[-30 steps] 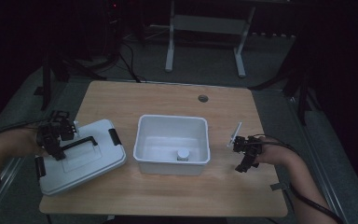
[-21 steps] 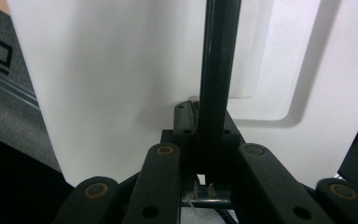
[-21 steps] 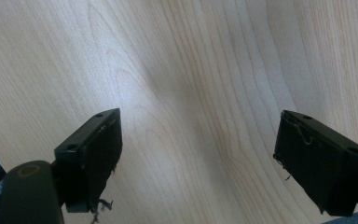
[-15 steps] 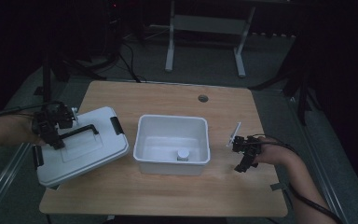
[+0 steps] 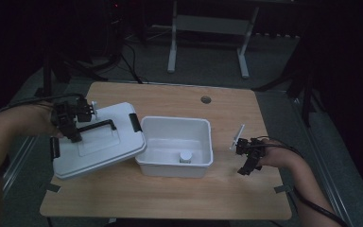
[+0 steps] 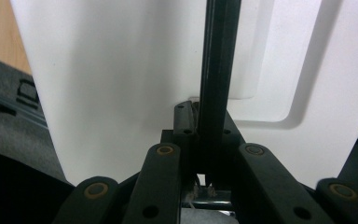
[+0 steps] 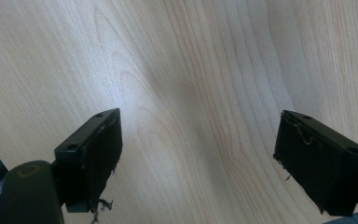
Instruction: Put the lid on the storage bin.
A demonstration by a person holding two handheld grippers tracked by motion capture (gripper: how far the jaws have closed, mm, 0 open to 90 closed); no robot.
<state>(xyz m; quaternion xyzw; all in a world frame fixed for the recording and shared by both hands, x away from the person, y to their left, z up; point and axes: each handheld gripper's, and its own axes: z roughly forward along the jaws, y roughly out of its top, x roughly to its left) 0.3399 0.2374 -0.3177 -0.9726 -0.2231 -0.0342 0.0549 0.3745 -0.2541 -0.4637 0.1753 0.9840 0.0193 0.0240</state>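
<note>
At the table's (image 5: pixel 170 198) left edge, the left gripper (image 5: pixel 71 124) has its jaws clamped on the black handle (image 5: pixel 97 126) of the white lid (image 5: pixel 99 146). In the left gripper view that handle (image 6: pixel 216 79) runs as a dark bar straight up between the closed jaws, with the lid's (image 6: pixel 121 84) pale top behind it. The lid hangs tilted — its left side is raised off the wood, while its right edge overlaps the left rim of the white bin (image 5: pixel 176 147) and seems to rest on it.

The bin sits open at the middle of the table, with a small white cylinder (image 5: pixel 185 156) standing on its floor near the front wall.

Near the right edge, the right gripper (image 5: pixel 249 156) hovers just over bare wood with its jaws wide apart and nothing between them; the right gripper view looks down on wood grain (image 7: pixel 191 93) between the two pads.

The risks, as I judge them: the lid is carried by one thin handle held off-centre, so it may pivot in the grip and swing — or slip out entirely. Its low right edge could also catch the bin's rim and drag or tip the bin, since the idle right gripper is not steadying it. A skewed landing would leave the lid unseated on the rim.
</note>
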